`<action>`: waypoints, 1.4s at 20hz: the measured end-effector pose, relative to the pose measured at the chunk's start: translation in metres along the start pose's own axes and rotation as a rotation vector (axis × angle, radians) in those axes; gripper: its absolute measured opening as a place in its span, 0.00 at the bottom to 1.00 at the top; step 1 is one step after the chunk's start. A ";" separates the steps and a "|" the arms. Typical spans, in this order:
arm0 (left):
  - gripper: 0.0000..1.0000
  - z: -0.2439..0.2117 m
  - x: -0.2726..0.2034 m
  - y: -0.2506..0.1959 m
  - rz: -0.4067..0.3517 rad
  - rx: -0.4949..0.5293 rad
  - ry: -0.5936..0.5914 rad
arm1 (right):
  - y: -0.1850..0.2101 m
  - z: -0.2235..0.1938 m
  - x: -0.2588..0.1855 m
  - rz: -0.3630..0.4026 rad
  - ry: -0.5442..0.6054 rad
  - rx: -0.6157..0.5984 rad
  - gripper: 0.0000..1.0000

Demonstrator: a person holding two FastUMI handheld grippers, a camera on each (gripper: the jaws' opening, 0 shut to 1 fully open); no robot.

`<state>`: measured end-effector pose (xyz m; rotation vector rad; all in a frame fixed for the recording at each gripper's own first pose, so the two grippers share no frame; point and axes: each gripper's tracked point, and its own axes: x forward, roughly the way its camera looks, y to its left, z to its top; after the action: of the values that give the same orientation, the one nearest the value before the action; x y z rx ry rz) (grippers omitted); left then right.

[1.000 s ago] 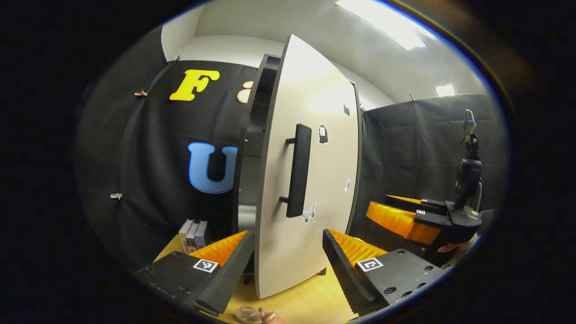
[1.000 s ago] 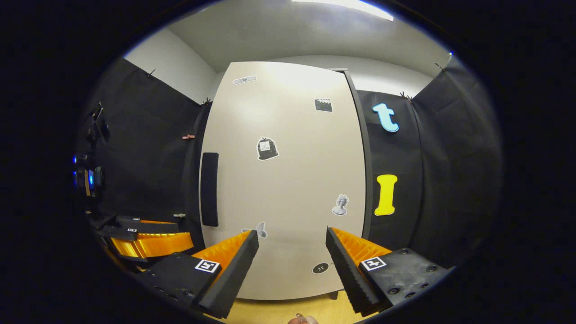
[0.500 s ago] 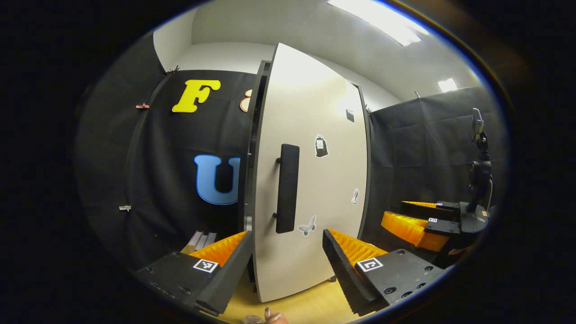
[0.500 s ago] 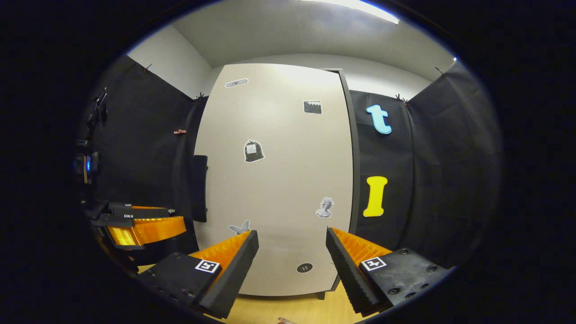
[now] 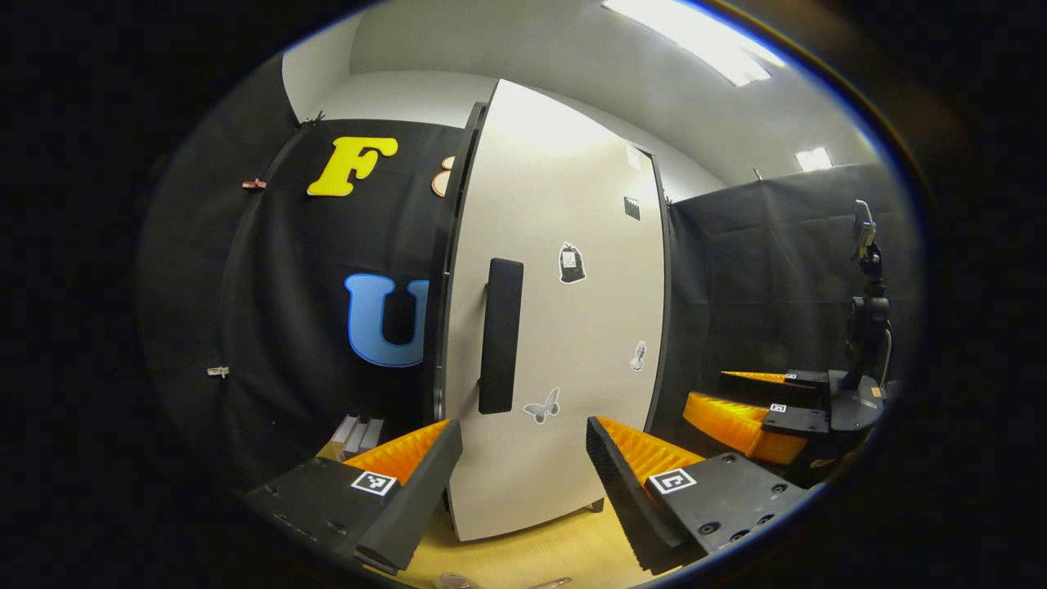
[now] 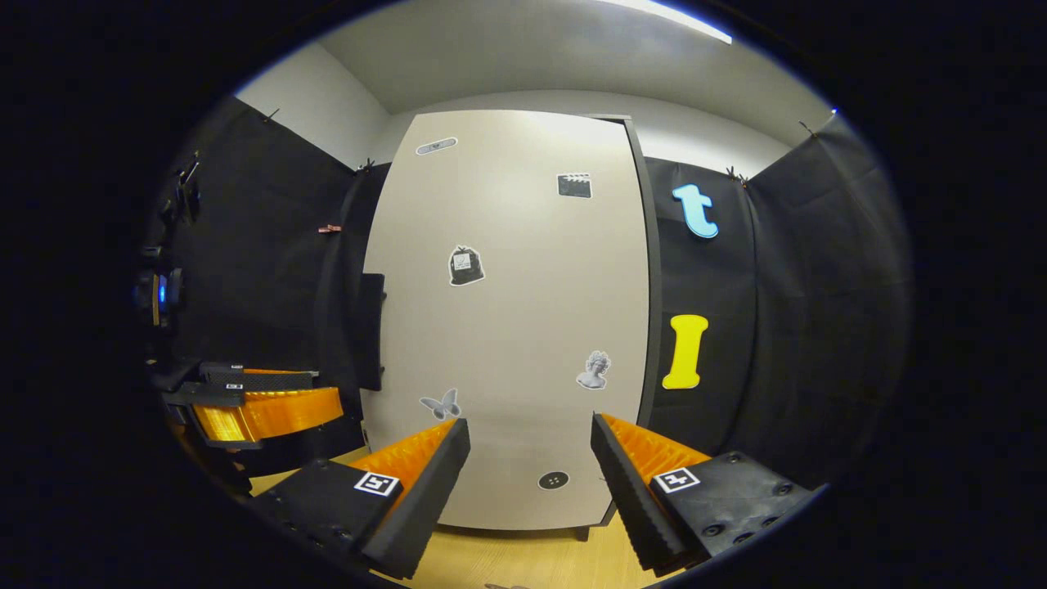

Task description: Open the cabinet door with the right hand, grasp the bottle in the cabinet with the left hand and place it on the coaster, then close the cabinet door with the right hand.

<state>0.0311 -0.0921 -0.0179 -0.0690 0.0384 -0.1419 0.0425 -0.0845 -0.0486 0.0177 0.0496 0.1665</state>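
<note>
Both grippers hung with fingers spread and empty before a nearly closed cabinet door.

In the left gripper view, the left gripper (image 5: 523, 458) was spread above the wooden tabletop (image 5: 532, 556); beyond it stood the pale cabinet door (image 5: 564, 327), almost flush with the dark cabinet frame (image 5: 446, 270), its black handle (image 5: 500, 335) upright near the left edge. The right gripper (image 6: 530, 458), equally spread, faced the door's stickered front. Books (image 5: 356, 433) stood farther left against the wall.

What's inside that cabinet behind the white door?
The door is nearly shut and covers the cabinet's inside. In the left gripper view, a thin dark gap remains beside the handle; nothing can be made out in it.
</note>
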 end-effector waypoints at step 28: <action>0.96 0.001 0.004 0.000 -0.018 0.057 -0.007 | 0.000 -0.005 -0.001 -0.001 0.026 -0.008 0.97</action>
<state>0.0352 -0.0931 -0.0174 -0.0126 0.0271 -0.1605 0.0416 -0.0845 -0.0535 0.0077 0.0747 0.1661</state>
